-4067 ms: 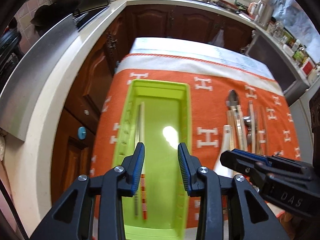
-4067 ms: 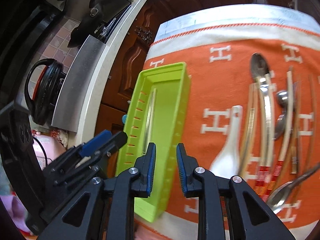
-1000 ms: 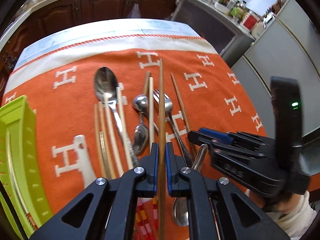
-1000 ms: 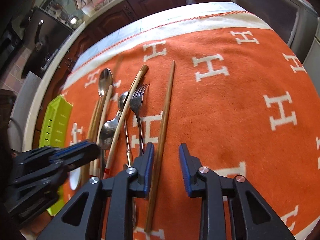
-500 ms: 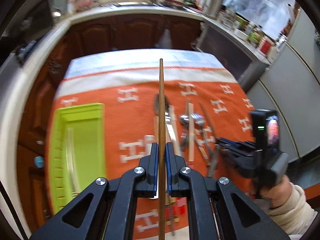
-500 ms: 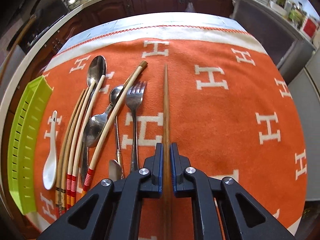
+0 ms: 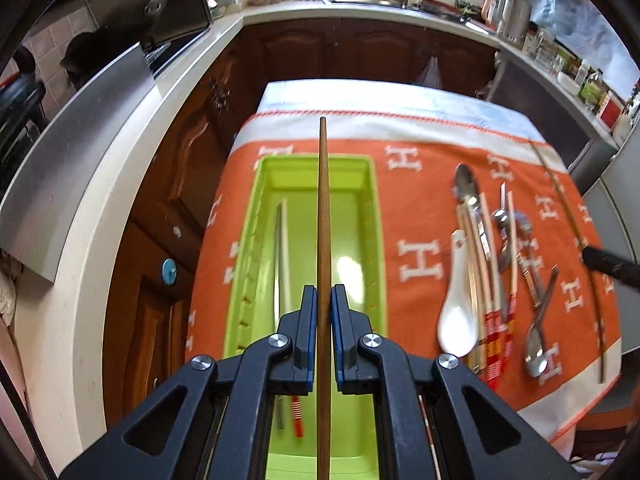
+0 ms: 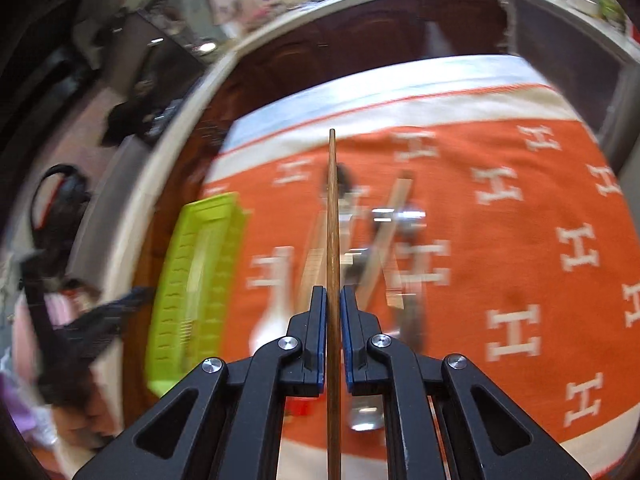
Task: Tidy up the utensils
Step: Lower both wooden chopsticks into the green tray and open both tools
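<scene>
**Both grippers clamped on a brown chopstick each**

Now the left gripper (image 7: 324, 300) pinches a long, round, dark-brown wooden chopstick (image 7: 322, 216) between its blue ribbed pads, pressed tight against the stick. That chopstick runs straight out along the fingers and hangs above the lime-green plastic tray (image 7: 376, 216), lengthwise over its middle. The tray is a long rectangle with a glossy floor and a row of slots down its left wall; it sits on the left part of the cloth, close to the left edge. Inside, along its left side, lie pale chopsticks with red-and-white banded ends (image 7: 285, 264).

The right gripper (image 8: 332, 304) is likewise closed on a second brown wooden chopstick (image 8: 333, 216), which points forward, held above the cloth and the utensil pile. This view is motion-blurred, so the utensils under it are smeared; the tray (image 8: 192, 276) shows at the left.

Under everything lies an orange woven cloth with white H motifs (image 7: 420, 184) and a cream border, spread over the table. On its right half, well apart from the tray, sits the loose pile: a white ceramic soup spoon (image 7: 458, 312) nearest the tray, then more pale chopsticks with red-and-yellow banded ends (image 7: 496, 320), a large steel spoon (image 7: 464, 184), a smaller steel spoon (image 7: 536, 344) and a fork (image 7: 524, 236), overlapping one another. Dark wooden cabinets (image 7: 360, 52) and a pale countertop (image 7: 120, 152) ring the table.
</scene>
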The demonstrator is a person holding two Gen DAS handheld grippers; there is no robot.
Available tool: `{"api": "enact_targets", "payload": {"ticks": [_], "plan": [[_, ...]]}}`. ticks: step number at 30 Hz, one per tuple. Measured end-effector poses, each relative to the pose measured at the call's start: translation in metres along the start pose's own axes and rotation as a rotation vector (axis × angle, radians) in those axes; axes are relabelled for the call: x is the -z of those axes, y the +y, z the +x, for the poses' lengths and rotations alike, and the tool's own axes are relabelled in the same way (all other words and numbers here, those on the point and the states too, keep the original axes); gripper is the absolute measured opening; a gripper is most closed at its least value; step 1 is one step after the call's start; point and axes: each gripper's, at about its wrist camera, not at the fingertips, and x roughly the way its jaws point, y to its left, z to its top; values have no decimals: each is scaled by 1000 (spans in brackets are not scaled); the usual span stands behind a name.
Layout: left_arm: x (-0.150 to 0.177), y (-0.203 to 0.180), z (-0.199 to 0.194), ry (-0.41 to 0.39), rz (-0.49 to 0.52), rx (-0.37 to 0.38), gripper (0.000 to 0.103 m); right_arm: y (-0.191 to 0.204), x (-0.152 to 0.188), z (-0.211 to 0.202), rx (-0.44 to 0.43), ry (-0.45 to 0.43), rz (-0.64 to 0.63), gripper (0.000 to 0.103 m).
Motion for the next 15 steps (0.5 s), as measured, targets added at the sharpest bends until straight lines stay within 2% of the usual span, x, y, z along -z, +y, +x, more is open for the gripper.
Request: {"api": "enact_targets", "payload": {"ticks": [1, 3, 4, 5, 8, 13, 15], "plan": [[3, 5, 2, 10, -8, -3, 8, 15, -2, 1, -25, 11, -17, 6], [7, 9, 4, 18, -20, -3, 27, 38, -2, 2, -49, 25, -31, 6], [9, 14, 3, 11, -31, -16, 44, 52, -4, 6, -62, 35, -38, 6], [8, 15, 2, 0, -43, -34, 55, 63, -5, 10, -69, 41, -40, 6], [4, 27, -4, -29, -91, -77, 56, 99, -10, 27, -103, 61, -28, 6], [-2, 53, -7, -44, -192, -107, 56, 136, -17, 72, -121, 119, 24, 6], [-2, 60, -7, -48, -198, -135, 56, 143, -20, 91, -124, 141, 33, 6]]}}
